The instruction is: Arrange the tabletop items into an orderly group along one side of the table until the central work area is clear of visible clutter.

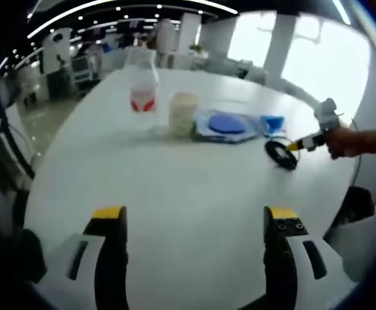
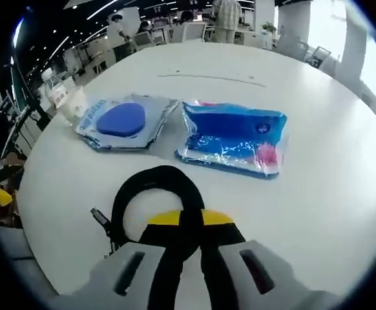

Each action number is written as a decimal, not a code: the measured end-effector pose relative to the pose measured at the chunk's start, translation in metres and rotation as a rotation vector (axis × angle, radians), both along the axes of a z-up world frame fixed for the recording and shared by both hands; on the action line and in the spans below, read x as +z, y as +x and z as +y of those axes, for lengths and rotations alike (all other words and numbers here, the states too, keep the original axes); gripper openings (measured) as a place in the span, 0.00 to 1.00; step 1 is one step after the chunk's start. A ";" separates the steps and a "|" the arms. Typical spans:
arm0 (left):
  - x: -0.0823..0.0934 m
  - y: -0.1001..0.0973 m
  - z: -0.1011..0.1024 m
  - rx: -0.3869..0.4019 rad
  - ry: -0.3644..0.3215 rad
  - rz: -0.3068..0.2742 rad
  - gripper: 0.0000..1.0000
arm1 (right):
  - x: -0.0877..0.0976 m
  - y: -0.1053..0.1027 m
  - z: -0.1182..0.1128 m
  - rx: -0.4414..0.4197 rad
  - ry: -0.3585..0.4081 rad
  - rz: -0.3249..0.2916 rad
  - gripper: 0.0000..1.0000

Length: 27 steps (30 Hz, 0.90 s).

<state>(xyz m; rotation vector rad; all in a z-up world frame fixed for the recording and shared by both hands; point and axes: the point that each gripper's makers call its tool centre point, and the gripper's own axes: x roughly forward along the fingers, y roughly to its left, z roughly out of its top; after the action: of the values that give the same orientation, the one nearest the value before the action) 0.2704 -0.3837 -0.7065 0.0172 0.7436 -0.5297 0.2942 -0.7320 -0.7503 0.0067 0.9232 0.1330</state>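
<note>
My left gripper (image 1: 194, 216) hovers open over bare white table (image 1: 175, 187), nothing between its jaws. Far ahead stand a clear bottle with a red label (image 1: 143, 87) and a cream cup (image 1: 183, 113). Right of them lie a clear packet with a blue disc (image 1: 227, 124) and a blue wipes pack (image 1: 272, 121). My right gripper (image 1: 307, 140), held by a hand (image 1: 353, 142), meets a black cable coil (image 1: 282, 155). In the right gripper view, that gripper (image 2: 191, 219) is shut on the cable coil (image 2: 150, 187), with the disc packet (image 2: 123, 119) and wipes pack (image 2: 233, 137) beyond.
The round table's edge (image 2: 52, 258) curves close to the cable on its near left. The bottle (image 2: 55, 90) and cup (image 2: 78, 103) stand near the far-left rim. Office chairs and desks (image 1: 78, 64) ring the table, and a person (image 2: 227, 13) stands far behind.
</note>
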 end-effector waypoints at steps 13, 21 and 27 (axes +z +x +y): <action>-0.001 0.001 -0.002 0.003 -0.004 0.006 0.82 | 0.014 0.019 0.008 0.086 -0.037 -0.030 0.03; -0.001 0.001 -0.002 0.002 -0.004 0.006 0.82 | 0.004 0.026 0.011 0.105 -0.048 -0.005 0.03; -0.002 0.000 -0.004 -0.006 -0.008 0.012 0.82 | -0.001 0.024 0.008 0.096 -0.058 0.009 0.04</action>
<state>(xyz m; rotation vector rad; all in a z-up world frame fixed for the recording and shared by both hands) 0.2700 -0.3881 -0.7089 0.0086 0.7529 -0.5387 0.3185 -0.7238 -0.7509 -0.0911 0.9367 0.1950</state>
